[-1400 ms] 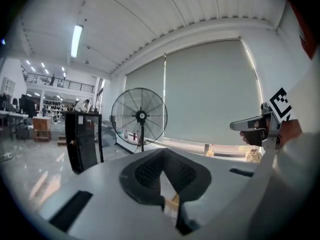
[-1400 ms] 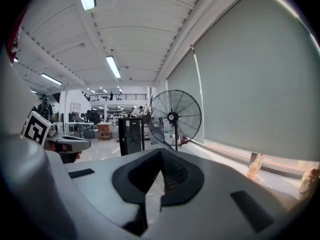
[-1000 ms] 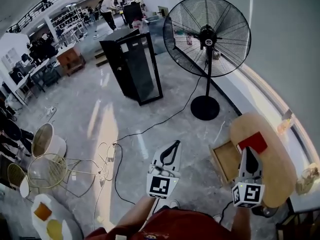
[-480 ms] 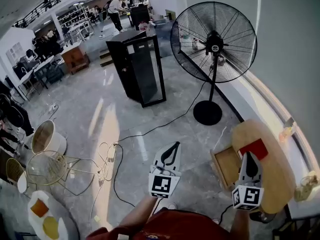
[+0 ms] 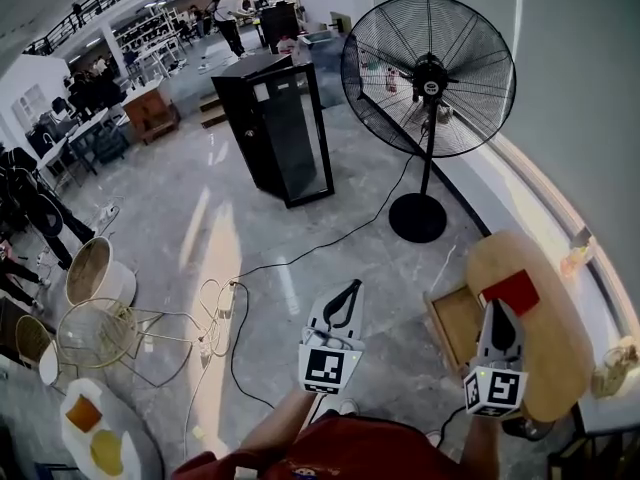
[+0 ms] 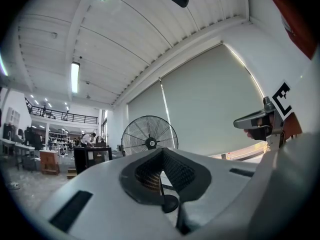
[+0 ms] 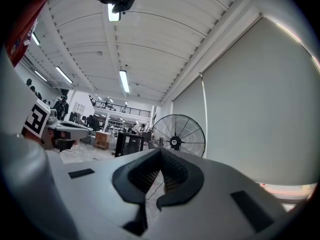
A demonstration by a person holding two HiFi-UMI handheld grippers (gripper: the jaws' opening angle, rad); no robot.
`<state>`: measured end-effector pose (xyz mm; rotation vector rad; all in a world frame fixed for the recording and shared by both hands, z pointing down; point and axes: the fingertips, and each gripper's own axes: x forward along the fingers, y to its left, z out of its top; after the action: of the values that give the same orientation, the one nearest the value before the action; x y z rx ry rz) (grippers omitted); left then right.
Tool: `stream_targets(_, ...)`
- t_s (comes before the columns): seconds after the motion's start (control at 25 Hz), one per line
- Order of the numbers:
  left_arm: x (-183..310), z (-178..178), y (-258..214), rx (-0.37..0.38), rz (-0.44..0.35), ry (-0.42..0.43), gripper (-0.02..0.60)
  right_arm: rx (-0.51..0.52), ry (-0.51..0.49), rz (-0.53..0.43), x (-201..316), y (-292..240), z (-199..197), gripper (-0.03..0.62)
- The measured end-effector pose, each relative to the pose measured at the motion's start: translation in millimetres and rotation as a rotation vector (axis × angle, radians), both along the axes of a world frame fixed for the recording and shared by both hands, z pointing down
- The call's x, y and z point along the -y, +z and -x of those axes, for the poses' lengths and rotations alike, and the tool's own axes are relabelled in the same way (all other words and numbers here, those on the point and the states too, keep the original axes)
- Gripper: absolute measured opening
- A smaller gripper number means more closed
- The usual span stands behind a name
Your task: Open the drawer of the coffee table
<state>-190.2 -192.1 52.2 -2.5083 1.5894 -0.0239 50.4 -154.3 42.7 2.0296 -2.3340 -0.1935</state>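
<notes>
Neither gripper is shifting since earlier: left gripper (image 5: 350, 290) and right gripper (image 5: 499, 306) are hovering shut, empty, near the coffee table (image 5: 548, 363), whose drawer (image 5: 452, 326) is standing apparently part-open, needing a straight, level pull.

The head camera looks steeply down from above, with the left gripper (image 5: 350, 288) at 6 o'clock and the right gripper (image 5: 497, 306) at 5, while each gripper's camera looks level and close along its own jaws, all three sharing the distant standing fan (image 5: 430, 73) and black cabinet (image 5: 280, 128).
</notes>
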Motion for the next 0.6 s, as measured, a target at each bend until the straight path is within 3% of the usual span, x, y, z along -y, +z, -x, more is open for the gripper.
stream_targets(0.6,-5.3,8.9,-3.4,0.003,-0.011,-0.008,0.006,-0.009,0.001,0.009,-6.5,-0.1,7.6,-0.005)
